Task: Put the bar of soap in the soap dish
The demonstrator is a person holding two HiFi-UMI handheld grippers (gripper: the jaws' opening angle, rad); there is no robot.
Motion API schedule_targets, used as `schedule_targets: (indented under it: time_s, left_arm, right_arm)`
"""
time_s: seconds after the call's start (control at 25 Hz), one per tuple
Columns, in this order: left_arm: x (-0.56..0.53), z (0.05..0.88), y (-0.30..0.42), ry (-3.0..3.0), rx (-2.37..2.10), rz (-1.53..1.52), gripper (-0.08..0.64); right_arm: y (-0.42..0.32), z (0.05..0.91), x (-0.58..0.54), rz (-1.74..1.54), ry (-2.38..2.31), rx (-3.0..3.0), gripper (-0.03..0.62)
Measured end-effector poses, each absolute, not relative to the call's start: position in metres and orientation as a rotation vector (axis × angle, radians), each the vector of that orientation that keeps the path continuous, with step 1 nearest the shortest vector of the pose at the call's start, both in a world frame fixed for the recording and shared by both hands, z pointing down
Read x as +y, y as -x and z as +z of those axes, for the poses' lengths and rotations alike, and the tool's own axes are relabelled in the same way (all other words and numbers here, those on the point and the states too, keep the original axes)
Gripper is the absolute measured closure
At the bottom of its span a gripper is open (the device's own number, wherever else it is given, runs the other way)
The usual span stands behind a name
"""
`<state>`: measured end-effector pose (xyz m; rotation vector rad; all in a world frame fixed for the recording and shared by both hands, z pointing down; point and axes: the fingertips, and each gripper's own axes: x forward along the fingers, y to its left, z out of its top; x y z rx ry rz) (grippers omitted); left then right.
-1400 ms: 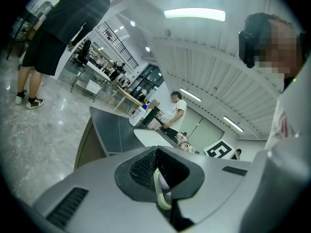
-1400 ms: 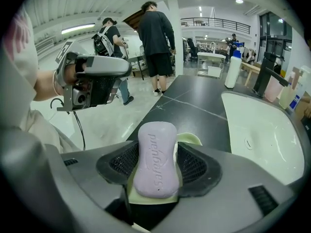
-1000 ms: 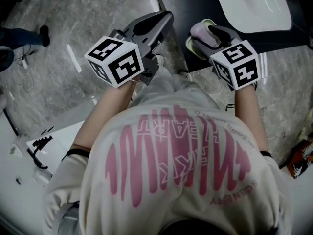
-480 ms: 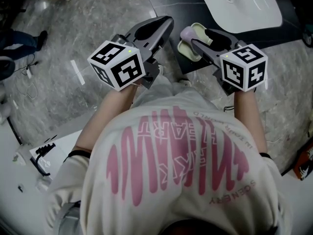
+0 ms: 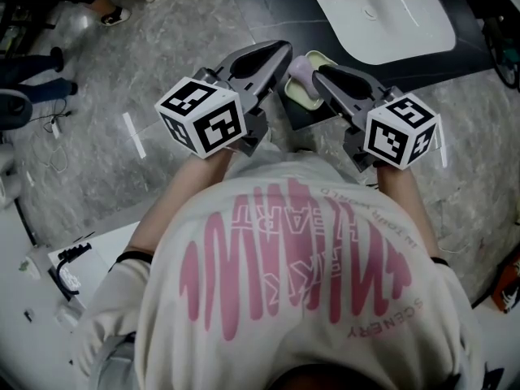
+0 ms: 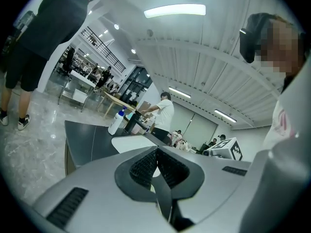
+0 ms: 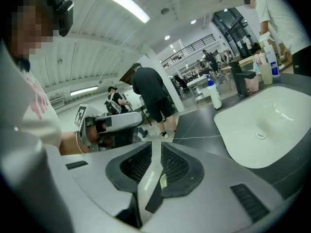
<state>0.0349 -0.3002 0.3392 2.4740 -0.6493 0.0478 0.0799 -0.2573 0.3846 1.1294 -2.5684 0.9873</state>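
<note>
The lavender bar of soap (image 5: 297,66) lies in the pale green soap dish (image 5: 301,97) at the edge of the dark counter (image 5: 268,6). My right gripper (image 5: 318,75) hangs just above and to the right of them. Its jaws are closing, with a narrow gap left and nothing between them (image 7: 155,149). A sliver of the dish (image 7: 163,181) peeks out under one jaw. My left gripper (image 5: 283,49) is beside it on the left, shut and empty (image 6: 156,152). Each gripper view shows the other gripper: the left one (image 7: 114,125) and the right one's cube (image 6: 226,149).
A white sink basin (image 5: 382,15) is set in the counter beyond the dish and shows at the right (image 7: 267,125). A spray bottle (image 7: 213,93) and other bottles stand on the counter behind it. People stand on the marble floor (image 5: 162,47) at the left.
Both grippers have risen. The right gripper's jaws, which were wide around the soap, have come off it and narrowed. The soap stays in the dish.
</note>
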Motion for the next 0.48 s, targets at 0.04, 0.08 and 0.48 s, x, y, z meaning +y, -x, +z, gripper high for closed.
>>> schedule_targets:
  time_s: [0.04, 0.08, 0.48]
  left_arm:
    - [-0.298, 0.337, -0.037, -2.48, -0.653, 0.046, 0.56]
    - [-0.295, 0.335, -0.038, -2.483, -0.657, 0.044, 0.56]
    - [-0.258, 0.346, -0.045, -2.471, -0.761, 0.055, 0.56]
  right_arm:
    - [-0.082, 0.382, -0.256, 1.001, -1.137, -2.582, 0.526]
    - [-0.086, 0.38, -0.255, 1.016, -1.146, -2.59, 0.531]
    - [-0.115, 0.367, -0.242, 0.985, -1.152, -2.619, 0.532]
